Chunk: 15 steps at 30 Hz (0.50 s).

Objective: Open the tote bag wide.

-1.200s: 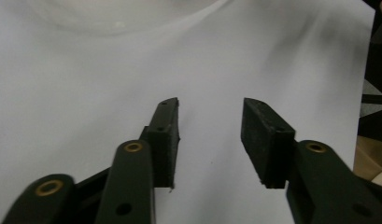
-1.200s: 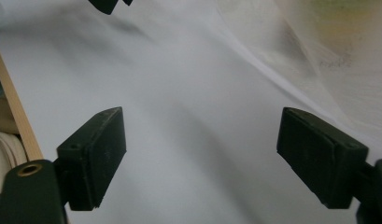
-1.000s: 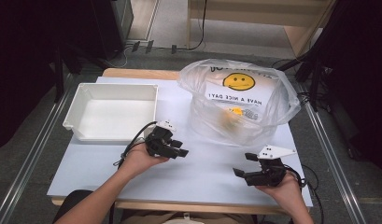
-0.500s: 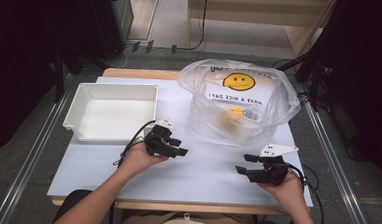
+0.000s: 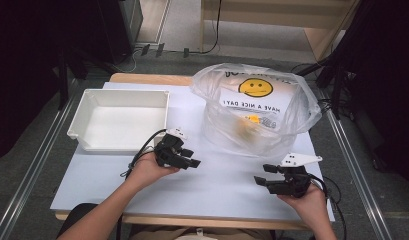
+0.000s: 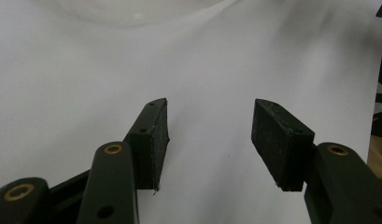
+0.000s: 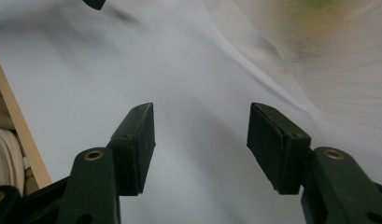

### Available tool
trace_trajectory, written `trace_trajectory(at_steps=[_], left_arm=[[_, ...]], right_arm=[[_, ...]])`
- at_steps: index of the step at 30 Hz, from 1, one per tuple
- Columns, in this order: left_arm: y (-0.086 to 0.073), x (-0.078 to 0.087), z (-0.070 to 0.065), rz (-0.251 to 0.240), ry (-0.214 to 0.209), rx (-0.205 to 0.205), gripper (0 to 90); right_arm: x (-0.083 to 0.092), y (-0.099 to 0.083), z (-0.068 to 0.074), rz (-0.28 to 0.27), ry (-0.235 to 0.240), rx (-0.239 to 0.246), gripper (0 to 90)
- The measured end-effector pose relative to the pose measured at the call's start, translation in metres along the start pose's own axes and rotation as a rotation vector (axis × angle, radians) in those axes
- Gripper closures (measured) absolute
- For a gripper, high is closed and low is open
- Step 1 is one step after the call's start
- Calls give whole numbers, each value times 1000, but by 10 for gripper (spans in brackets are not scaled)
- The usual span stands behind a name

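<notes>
Right tool [image 5: 260,176] narrowed, empty; bag [image 5: 257,112], tray [image 5: 119,120] beyond.

Bare tabletop [image 5: 227,185] lay open between the two hands. The plastic bag [image 5: 257,112] and white tray [image 5: 117,120] blocked the far half.

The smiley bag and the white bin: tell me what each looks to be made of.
The smiley bag looks like thin clear plastic film, glossy and crinkled; its yellowish contents show through the wall. The white bin looks like rigid moulded plastic with a smooth, matte finish, straight walls and a rolled rim, though the high view cannot rule out coated metal.
</notes>
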<state>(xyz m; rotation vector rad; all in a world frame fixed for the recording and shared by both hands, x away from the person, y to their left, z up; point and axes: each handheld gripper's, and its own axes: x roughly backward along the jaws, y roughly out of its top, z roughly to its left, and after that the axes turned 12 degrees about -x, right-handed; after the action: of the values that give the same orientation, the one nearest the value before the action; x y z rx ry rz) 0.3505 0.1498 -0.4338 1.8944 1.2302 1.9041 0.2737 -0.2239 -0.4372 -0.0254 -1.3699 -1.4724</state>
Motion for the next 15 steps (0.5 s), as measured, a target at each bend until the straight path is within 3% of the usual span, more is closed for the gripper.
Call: trace_trajectory(at_steps=[15], left_arm=[[7,4,0,26,-14,14,477]], right_arm=[[9,2,-5,1,-1,-36,431]])
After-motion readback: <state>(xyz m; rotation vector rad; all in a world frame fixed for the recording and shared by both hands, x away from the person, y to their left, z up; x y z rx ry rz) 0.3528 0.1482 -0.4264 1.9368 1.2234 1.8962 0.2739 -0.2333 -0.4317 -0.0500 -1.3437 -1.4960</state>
